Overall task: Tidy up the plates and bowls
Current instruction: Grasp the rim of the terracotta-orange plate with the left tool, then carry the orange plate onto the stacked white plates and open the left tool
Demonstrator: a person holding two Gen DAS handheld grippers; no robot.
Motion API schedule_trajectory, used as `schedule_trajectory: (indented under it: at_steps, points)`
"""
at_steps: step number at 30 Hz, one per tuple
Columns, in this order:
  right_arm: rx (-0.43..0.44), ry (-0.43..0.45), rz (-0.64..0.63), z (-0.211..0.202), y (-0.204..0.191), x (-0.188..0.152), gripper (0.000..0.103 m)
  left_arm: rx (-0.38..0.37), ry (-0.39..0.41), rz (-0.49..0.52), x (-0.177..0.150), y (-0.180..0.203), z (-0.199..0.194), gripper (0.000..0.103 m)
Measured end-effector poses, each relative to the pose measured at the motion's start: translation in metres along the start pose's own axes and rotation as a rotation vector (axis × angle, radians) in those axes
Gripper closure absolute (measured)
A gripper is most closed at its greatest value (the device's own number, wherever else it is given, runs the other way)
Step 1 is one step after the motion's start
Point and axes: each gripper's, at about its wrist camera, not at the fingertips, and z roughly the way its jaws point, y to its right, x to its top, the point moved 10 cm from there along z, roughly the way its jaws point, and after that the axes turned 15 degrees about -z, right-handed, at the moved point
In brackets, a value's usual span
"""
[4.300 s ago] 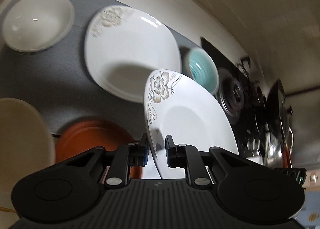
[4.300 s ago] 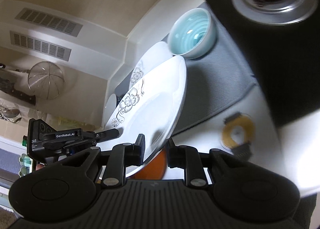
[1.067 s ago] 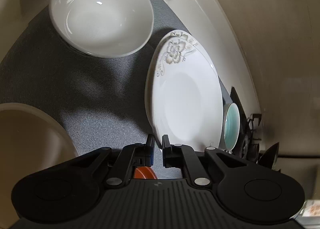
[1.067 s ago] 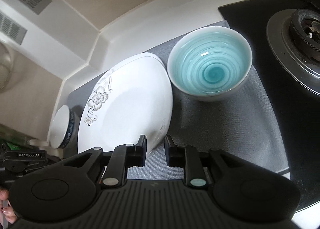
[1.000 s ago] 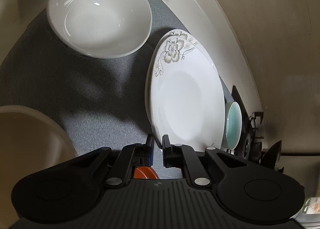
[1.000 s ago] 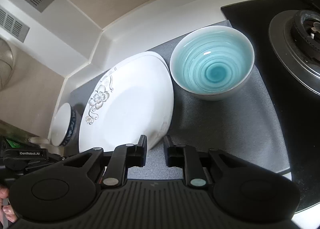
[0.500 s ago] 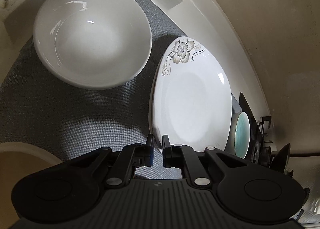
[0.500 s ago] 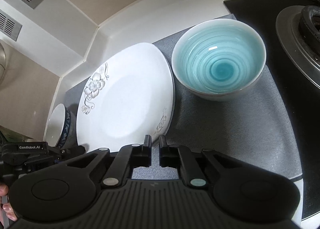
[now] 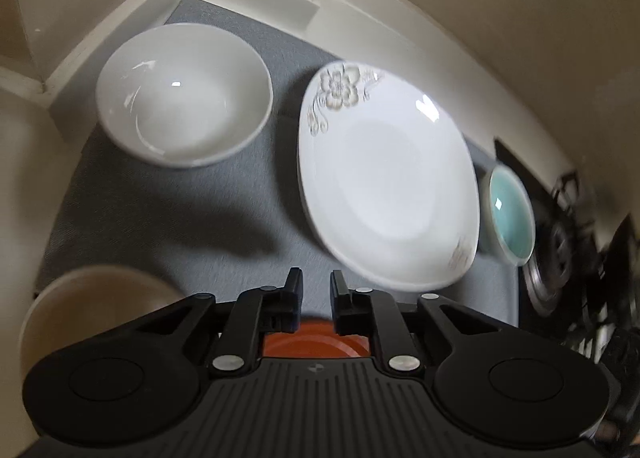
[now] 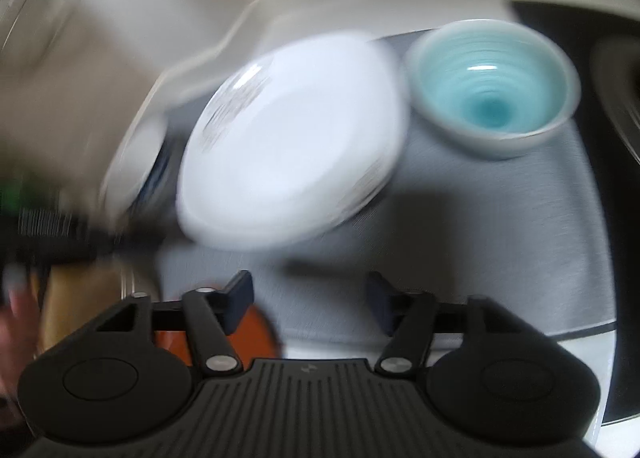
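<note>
Left wrist view: our left gripper [image 9: 316,292] narrowly parted and holding nothing, low centre of frame over the grey mat [image 9: 160,210].

Left to right in that view we note a tan dish [image 9: 80,298] at lower left, a white bowl [image 9: 184,94] at upper left, an orange dish [image 9: 316,342] showing between our fingers, the flowered plate [image 9: 388,178] lying flat at centre right, and a teal bowl [image 9: 510,214] just beside its right rim, with the black stove [image 9: 580,250] at far right. Right wrist view is badly blurred: our right gripper [image 10: 310,300] spread wide and empty at lower centre, the flowered plate [image 10: 292,142] at centre, the teal bowl [image 10: 492,86] at upper right; whether the two touch we cannot tell.
</note>
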Motion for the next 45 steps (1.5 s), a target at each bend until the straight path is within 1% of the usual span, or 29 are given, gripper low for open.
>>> schedule_trajectory:
  at_steps: [2, 3, 4, 5, 6, 8, 9, 11, 13, 16, 17, 19, 21, 22, 23, 25, 26, 28, 29, 30, 31, 32, 33, 34, 35, 36, 38, 41, 45]
  points:
    - [0.024, -0.03, -0.051, 0.005, -0.016, -0.014, 0.034, 0.01, -0.002, 0.014, -0.009, -0.001, -0.002, 0.073]
    - [0.023, -0.046, -0.068, 0.008, -0.02, -0.019, 0.034, 0.015, -0.002, 0.017, -0.013, -0.002, -0.003, 0.07]
    - [0.013, -0.068, -0.084, 0.011, -0.021, -0.025, 0.038, 0.018, -0.002, 0.022, -0.018, -0.003, -0.004, 0.068]
    - [-0.003, -0.073, -0.108, 0.013, -0.021, -0.029, 0.045, 0.021, 0.0, 0.026, -0.022, -0.005, -0.006, 0.065]
    - [-0.024, -0.07, -0.137, 0.012, -0.021, -0.03, 0.049, 0.026, 0.002, 0.026, -0.025, -0.007, -0.008, 0.063]
    - [-0.067, -0.081, -0.172, 0.009, -0.017, -0.031, 0.074, 0.036, -0.001, 0.028, -0.033, -0.01, -0.01, 0.062]
    - [-0.093, -0.084, -0.174, 0.007, -0.012, -0.031, 0.079, 0.04, -0.003, 0.03, -0.037, -0.011, -0.011, 0.062]
    - [-0.135, -0.079, -0.164, 0.0, 0.0, -0.034, 0.085, 0.049, -0.004, 0.029, -0.045, -0.014, -0.012, 0.062]
    - [-0.159, -0.076, -0.143, -0.008, 0.015, -0.038, 0.086, 0.052, -0.015, 0.037, -0.054, -0.015, -0.014, 0.061]
    - [-0.199, -0.067, -0.13, -0.023, 0.037, -0.047, 0.087, 0.054, -0.032, 0.079, -0.071, -0.01, -0.012, 0.058]
    - [-0.206, -0.065, -0.124, -0.028, 0.044, -0.05, 0.087, 0.057, -0.042, 0.089, -0.077, -0.008, -0.01, 0.055]
    - [-0.199, -0.055, -0.103, -0.037, 0.052, -0.058, 0.086, 0.06, -0.068, 0.077, -0.087, -0.005, -0.004, 0.054]
    - [-0.209, -0.045, -0.086, -0.043, 0.06, -0.063, 0.076, 0.051, -0.1, 0.064, -0.095, -0.001, 0.001, 0.054]
    - [-0.206, -0.037, -0.082, -0.045, 0.062, -0.064, 0.065, 0.053, -0.109, 0.058, -0.097, 0.001, 0.003, 0.054]
    - [-0.194, -0.028, -0.077, -0.047, 0.063, -0.064, 0.057, 0.051, -0.112, 0.055, -0.099, 0.004, 0.004, 0.054]
    - [-0.169, -0.014, -0.049, -0.049, 0.066, -0.065, 0.052, 0.037, -0.123, 0.055, -0.102, 0.009, 0.007, 0.054]
    - [-0.161, -0.009, -0.039, -0.05, 0.067, -0.065, 0.052, 0.043, -0.13, 0.037, -0.103, 0.009, 0.011, 0.055]
    - [-0.15, -0.002, -0.043, -0.051, 0.066, -0.064, 0.051, 0.034, -0.129, 0.021, -0.103, 0.009, 0.017, 0.057]
    - [-0.146, -0.001, -0.049, -0.051, 0.065, -0.063, 0.051, 0.051, -0.131, 0.019, -0.104, 0.009, 0.022, 0.066]
    - [-0.139, 0.005, -0.056, -0.051, 0.064, -0.062, 0.051, 0.068, -0.137, 0.027, -0.105, 0.008, 0.028, 0.079]
    - [-0.13, 0.015, -0.068, -0.052, 0.062, -0.06, 0.051, 0.087, -0.137, 0.031, -0.106, 0.007, 0.033, 0.085]
    - [-0.124, 0.024, -0.085, -0.052, 0.06, -0.059, 0.051, 0.102, -0.128, 0.024, -0.107, 0.005, 0.037, 0.088]
    - [-0.12, 0.028, -0.109, -0.05, 0.058, -0.059, 0.052, 0.102, -0.117, 0.018, -0.109, 0.005, 0.039, 0.094]
    - [-0.118, 0.027, -0.135, -0.048, 0.057, -0.06, 0.06, 0.1, -0.103, 0.024, -0.11, 0.007, 0.041, 0.096]
    - [-0.114, 0.024, -0.16, -0.045, 0.055, -0.061, 0.082, 0.105, -0.084, 0.031, -0.112, 0.008, 0.04, 0.096]
    - [-0.114, 0.021, -0.185, -0.043, 0.053, -0.062, 0.094, 0.118, -0.069, 0.04, -0.114, 0.008, 0.039, 0.096]
    - [-0.128, 0.038, -0.229, -0.04, 0.051, -0.064, 0.093, 0.146, -0.046, 0.073, -0.116, 0.011, 0.038, 0.095]
    - [-0.139, 0.074, -0.302, -0.041, 0.049, -0.065, 0.093, 0.17, -0.02, 0.101, -0.12, 0.014, 0.039, 0.094]
    - [-0.137, 0.09, -0.327, -0.041, 0.05, -0.067, 0.091, 0.173, 0.038, 0.134, -0.126, 0.013, 0.035, 0.092]
